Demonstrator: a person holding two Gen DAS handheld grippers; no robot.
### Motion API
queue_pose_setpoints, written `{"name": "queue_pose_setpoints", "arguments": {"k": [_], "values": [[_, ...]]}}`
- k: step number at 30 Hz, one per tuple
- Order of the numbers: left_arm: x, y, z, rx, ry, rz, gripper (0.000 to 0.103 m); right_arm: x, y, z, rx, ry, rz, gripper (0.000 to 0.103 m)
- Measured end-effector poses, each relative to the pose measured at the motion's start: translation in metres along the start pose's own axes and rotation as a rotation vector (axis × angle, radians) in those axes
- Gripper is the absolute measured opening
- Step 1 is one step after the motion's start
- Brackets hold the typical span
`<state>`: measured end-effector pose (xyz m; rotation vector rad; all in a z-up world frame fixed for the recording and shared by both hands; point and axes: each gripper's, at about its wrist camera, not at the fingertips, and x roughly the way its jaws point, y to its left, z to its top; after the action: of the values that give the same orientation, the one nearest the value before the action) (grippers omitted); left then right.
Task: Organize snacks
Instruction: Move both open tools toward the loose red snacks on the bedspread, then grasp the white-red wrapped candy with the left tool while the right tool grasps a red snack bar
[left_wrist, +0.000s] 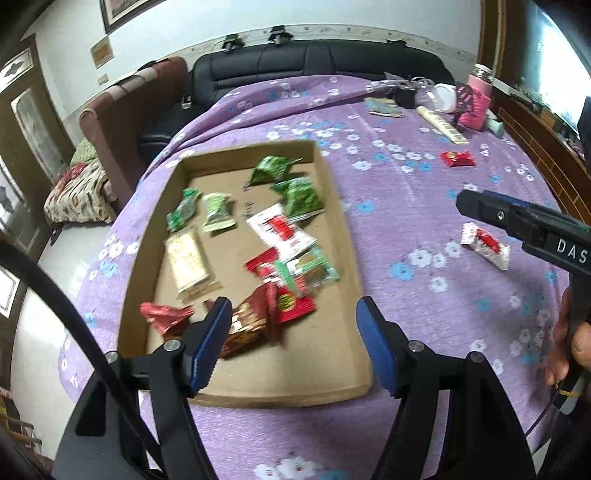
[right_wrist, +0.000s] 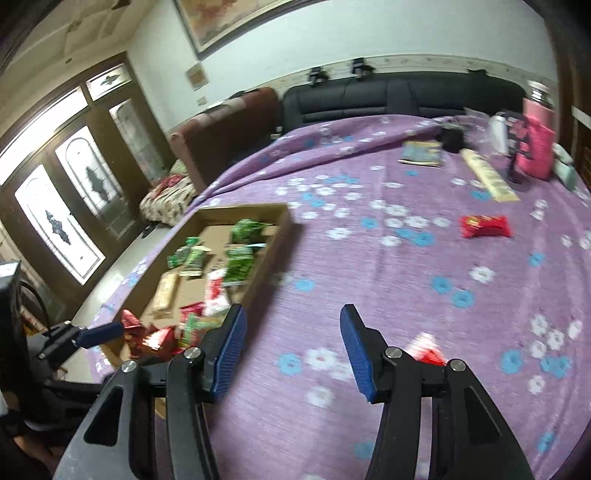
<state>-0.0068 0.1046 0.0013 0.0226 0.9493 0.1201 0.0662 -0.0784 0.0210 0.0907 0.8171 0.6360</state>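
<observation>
Here, a purple flowered bedspread (left_wrist: 406, 206) covers a bed, with a black padded headboard (left_wrist: 317, 62) at its far end. Clutter sits at the far right corner: a pink bag (right_wrist: 535, 151), a white container (left_wrist: 445, 96), a small booklet (right_wrist: 423, 153) and a long pale packet (right_wrist: 489, 181).

A shallow cardboard tray (left_wrist: 343, 229) lies on the bedspread and holds a jumble of snack packets: green ones (left_wrist: 299, 195) toward the far end, a beige bar (left_wrist: 186, 260) at the left, a white-and-red sachet (left_wrist: 279, 230) in the middle, and red and gold wrappers (left_wrist: 284, 299) at the near end.

The left gripper (left_wrist: 291, 345) hovers over the tray's near end, its blue-padded jaws wide apart with nothing between them; the red and gold wrappers lie just beyond its left finger.

The right gripper (right_wrist: 291, 349) hangs over bare bedspread to the right of the tray, jaws also spread wide and empty. A white-and-red packet (left_wrist: 485, 245) lies loose on the bedspread near its right finger, partly hidden behind it in the right wrist view. A red packet (right_wrist: 485, 226) lies well apart, farther up the bed. Both views are blurred.
</observation>
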Motion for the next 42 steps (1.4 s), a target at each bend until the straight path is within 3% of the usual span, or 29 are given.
{"name": "queue_pose_setpoints", "arguments": {"k": [14, 18, 23, 27, 34, 38, 39, 42], "values": [[0.002, -0.088, 0.025, 0.154, -0.019, -0.164, 0.074, -0.040, -0.093, -0.015, 0.142, -0.022, -0.146, 0.054], [0.016, -0.112, 0.032, 0.190, 0.024, -0.232, 0.074, -0.041, -0.107, -0.017, 0.157, -0.013, -0.154, 0.054], [0.043, -0.130, 0.042, 0.107, 0.134, -0.346, 0.074, -0.038, -0.122, -0.013, 0.157, -0.009, -0.160, 0.054], [0.063, -0.143, 0.053, -0.024, 0.200, -0.436, 0.074, -0.039, -0.136, -0.003, 0.148, -0.020, -0.172, 0.054], [0.105, -0.159, 0.058, -0.222, 0.301, -0.430, 0.075, -0.022, -0.161, 0.025, 0.105, -0.015, -0.173, 0.054], [0.107, -0.173, 0.061, -0.177, 0.260, -0.349, 0.075, 0.004, -0.164, 0.046, 0.041, 0.010, -0.132, 0.054], [0.107, -0.175, 0.061, -0.155, 0.253, -0.338, 0.072, 0.011, -0.162, 0.051, 0.001, 0.012, -0.116, 0.054], [0.105, -0.182, 0.062, -0.031, 0.211, -0.263, 0.044, 0.030, -0.151, 0.061, -0.142, 0.024, -0.074, 0.054]]}}
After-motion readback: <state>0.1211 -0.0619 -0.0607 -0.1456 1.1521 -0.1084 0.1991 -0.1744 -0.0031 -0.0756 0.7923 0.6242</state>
